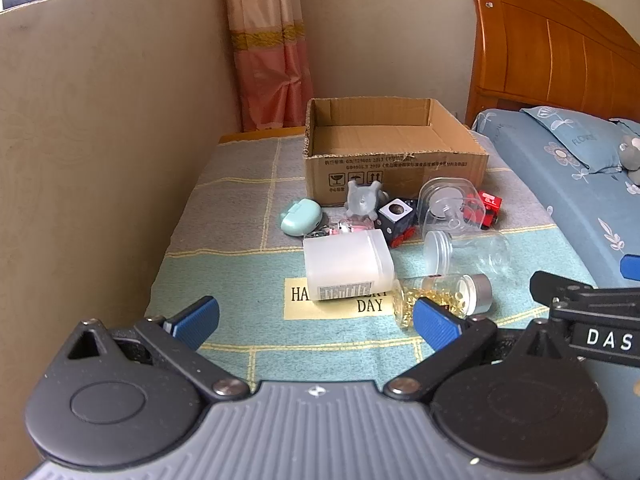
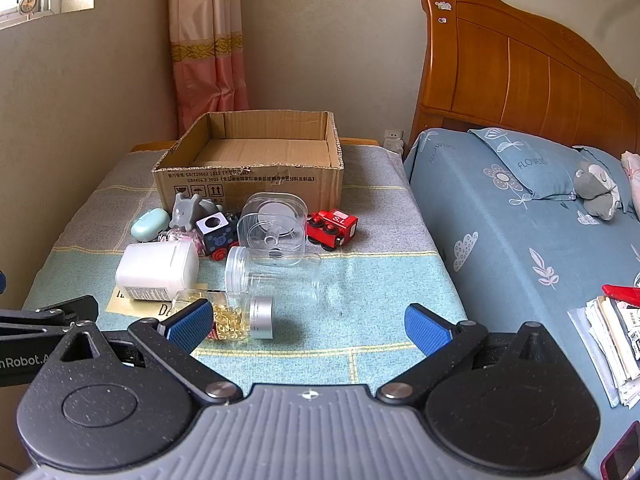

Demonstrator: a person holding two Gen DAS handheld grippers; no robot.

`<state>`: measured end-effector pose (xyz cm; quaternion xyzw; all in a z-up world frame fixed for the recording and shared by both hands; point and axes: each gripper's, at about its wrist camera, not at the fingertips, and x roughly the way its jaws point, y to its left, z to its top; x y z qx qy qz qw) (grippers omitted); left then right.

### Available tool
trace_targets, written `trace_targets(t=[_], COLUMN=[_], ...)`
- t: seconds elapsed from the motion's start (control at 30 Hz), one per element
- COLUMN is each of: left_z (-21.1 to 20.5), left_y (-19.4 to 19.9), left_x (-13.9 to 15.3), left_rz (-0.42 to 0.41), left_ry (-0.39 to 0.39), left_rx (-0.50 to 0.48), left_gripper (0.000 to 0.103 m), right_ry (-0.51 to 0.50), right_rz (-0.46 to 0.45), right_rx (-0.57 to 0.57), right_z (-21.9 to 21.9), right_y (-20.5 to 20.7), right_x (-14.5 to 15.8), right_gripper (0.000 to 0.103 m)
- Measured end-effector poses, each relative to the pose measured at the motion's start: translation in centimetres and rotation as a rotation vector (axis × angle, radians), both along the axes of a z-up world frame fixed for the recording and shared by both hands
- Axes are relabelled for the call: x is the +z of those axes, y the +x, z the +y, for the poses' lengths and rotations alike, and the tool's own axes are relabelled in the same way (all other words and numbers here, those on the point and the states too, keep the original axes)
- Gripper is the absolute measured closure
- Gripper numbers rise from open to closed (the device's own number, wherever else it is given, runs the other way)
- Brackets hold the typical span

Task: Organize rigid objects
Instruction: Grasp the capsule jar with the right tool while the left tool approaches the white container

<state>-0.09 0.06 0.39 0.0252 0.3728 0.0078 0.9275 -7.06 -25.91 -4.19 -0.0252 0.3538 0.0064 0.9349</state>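
Observation:
An empty cardboard box (image 1: 394, 148) (image 2: 256, 168) stands at the back of a cloth-covered table (image 1: 224, 216) (image 2: 380, 280). In front of it lie a white tub (image 1: 346, 264) (image 2: 158, 266), a vial of gold beads with a silver cap (image 1: 440, 294) (image 2: 244, 316), a clear jar (image 1: 466, 254) (image 2: 276, 276), a clear square container (image 1: 450, 206) (image 2: 274, 224), a red toy train (image 1: 486, 208) (image 2: 332, 226), a black cube toy (image 1: 396, 216) (image 2: 218, 232), a grey figure (image 1: 362, 200) (image 2: 188, 208) and a mint case (image 1: 300, 216) (image 2: 150, 224). My left gripper (image 1: 316, 322) and right gripper (image 2: 308, 324) hover open near the front edge, holding nothing.
A wall runs along the table's left side. A bed (image 2: 520, 240) with a wooden headboard (image 2: 520, 64) adjoins the right side, with papers (image 2: 612, 344) on it. A pink curtain (image 1: 268, 40) hangs behind the box. The other gripper's arm (image 1: 592, 312) sits at right in the left wrist view.

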Motion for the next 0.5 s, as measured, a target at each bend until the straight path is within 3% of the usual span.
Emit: trace_targets(t=[0.5], left_z=[0.56], left_y=[0.81], left_x=[-0.44], left_rz=[0.006], left_ry=[-0.012], left_rx=[-0.006], left_gripper=[0.001], right_ry=[-0.013], right_rz=[0.018], right_rx=[0.002], right_z=[0.58], right_y=[0.99], right_x=[-0.47], right_gripper=[0.0])
